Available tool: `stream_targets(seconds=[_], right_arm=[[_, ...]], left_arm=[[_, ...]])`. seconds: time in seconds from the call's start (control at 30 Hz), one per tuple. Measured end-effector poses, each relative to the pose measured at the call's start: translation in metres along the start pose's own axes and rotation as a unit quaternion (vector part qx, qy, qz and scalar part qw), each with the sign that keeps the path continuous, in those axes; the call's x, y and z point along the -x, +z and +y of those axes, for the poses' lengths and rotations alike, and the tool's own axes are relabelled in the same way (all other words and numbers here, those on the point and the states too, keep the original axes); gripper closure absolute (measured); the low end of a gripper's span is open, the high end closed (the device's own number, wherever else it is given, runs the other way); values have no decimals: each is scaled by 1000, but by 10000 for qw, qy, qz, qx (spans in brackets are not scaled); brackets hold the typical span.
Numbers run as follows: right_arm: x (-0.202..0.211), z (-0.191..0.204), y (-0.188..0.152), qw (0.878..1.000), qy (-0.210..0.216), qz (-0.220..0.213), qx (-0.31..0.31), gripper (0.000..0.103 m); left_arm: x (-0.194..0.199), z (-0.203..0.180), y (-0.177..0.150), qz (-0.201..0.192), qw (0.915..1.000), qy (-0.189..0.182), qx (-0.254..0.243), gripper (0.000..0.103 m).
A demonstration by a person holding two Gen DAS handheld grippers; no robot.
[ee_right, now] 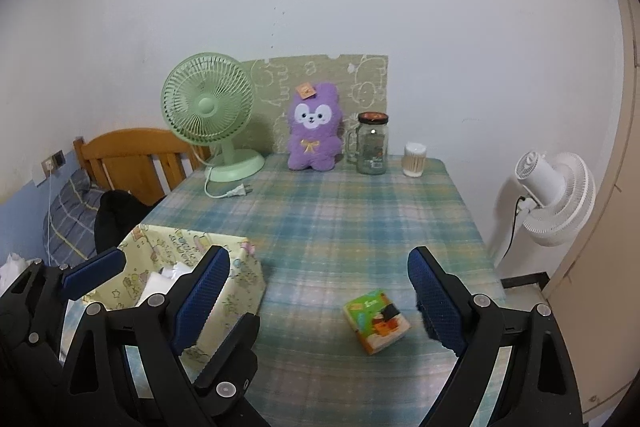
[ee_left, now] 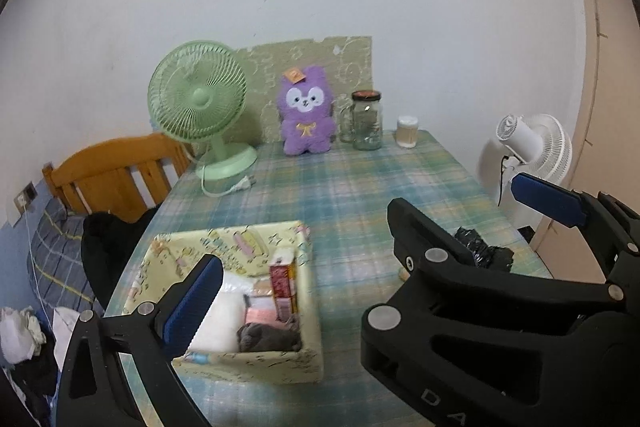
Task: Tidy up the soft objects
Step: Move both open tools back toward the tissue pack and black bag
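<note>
Left wrist view: left gripper [ee_left: 384, 267] jaws spread wide, nothing between them, hovering above the pale yellow printed fabric storage box [ee_left: 308, 359]. Box already holds a white soft pack [ee_left: 218, 323], a pink pad [ee_left: 260, 315], a grey cloth bundle [ee_left: 268, 337] and an upright red-and-yellow carton [ee_left: 284, 285]. Right of the box, partly hidden behind the right gripper's body, a crumpled black item [ee_left: 486, 253] lies on the plaid tablecloth [ee_left: 340, 195]; can't tell what it is.

Right wrist view: right gripper [ee_right: 320, 303] also spread, empty, aimed down at a small green-and-orange printed tissue pack [ee_right: 377, 320] lying flat, right of the box and just inside the right finger. Likely next pick. Judging by look: light, squashy, slick film wrap. Pinch across the short sides, mid-body, moderate squeeze so it doesn't squirt out.

Behind the box along the wall: green desk fan [ee_right: 208, 111] with loose plug cord [ee_right: 230, 191], purple plush bunny [ee_right: 316, 129], glass mug-jar [ee_right: 372, 143], cotton-swab tub [ee_right: 415, 153]. All well apart from the pack. Only real obstruction on the path to the box: the left gripper sitting over it.
</note>
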State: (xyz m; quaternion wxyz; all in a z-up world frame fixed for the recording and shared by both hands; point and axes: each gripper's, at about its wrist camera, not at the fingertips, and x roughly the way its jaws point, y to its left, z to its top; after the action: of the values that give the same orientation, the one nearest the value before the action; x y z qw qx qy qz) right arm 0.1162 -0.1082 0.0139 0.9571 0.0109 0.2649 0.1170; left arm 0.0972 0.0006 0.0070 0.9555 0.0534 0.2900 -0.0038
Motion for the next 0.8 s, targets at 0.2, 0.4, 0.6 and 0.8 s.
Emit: stream_targets(seconds=[0.2,0.4,0.6,0.8], right_arm=[[6,-25,0,9998,-131,-115,-51,10],[5,-47,-6,9996,-240,-107,-91,10],[0,-67,-16,9993,-343,-22,-149,10],[-8,-83,-25,9991,-363,76,-209,10]], left_arm=[[-1,-23,4,-102,9999,-88,-16,1],[-10,-45,4,-9,9996,-273,-90,1],[-20,-64,0,54,9991,-386,-158,1],[-31,-79,-4,125,9986,-445,-252,1]])
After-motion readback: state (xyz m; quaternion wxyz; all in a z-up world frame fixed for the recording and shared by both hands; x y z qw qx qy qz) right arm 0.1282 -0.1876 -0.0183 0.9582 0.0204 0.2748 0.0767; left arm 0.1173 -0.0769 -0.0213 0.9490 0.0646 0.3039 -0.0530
